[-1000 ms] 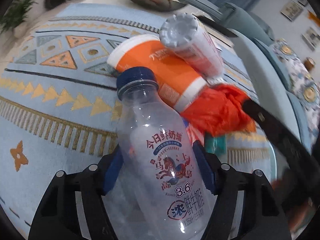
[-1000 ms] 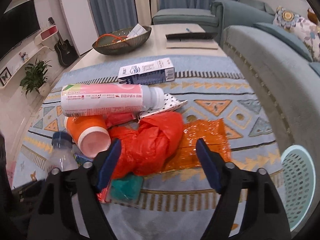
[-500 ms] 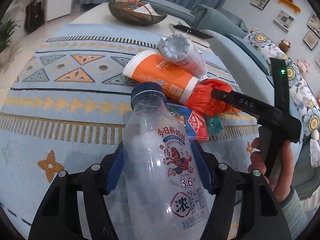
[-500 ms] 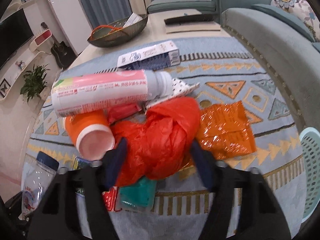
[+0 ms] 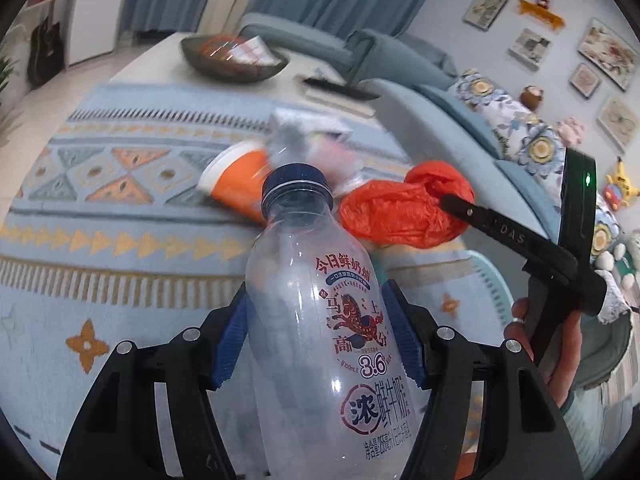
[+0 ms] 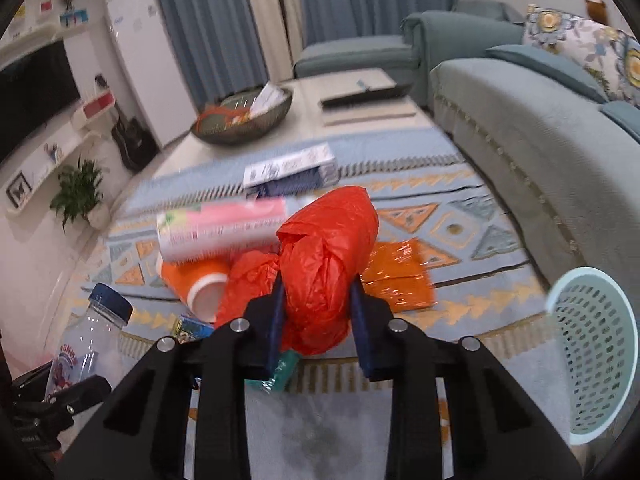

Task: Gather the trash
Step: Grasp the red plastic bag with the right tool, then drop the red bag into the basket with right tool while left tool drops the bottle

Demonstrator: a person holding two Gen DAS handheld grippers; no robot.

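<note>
My left gripper (image 5: 318, 338) is shut on a clear milk bottle (image 5: 320, 312) with a blue cap, held above the rug. The bottle also shows in the right wrist view (image 6: 86, 340). My right gripper (image 6: 320, 322) is shut on a crumpled red plastic bag (image 6: 326, 260), lifted off the trash pile; the bag also shows in the left wrist view (image 5: 404, 212). On the rug lie an orange cup (image 6: 196, 280), a pink bottle (image 6: 224, 228), an orange wrapper (image 6: 400, 280), a blue-white carton (image 6: 290, 170) and a small teal packet (image 6: 280, 372).
A light teal perforated bin (image 6: 596, 352) stands at the right by the grey sofa (image 6: 532, 148). A low table (image 6: 360, 108) behind the pile holds a dark bowl (image 6: 244, 118) and a flat dark object. A plant (image 6: 78, 192) stands at the left wall.
My right gripper has closed on the red bag and lifted it from the pile. My left gripper has risen with the bottle.
</note>
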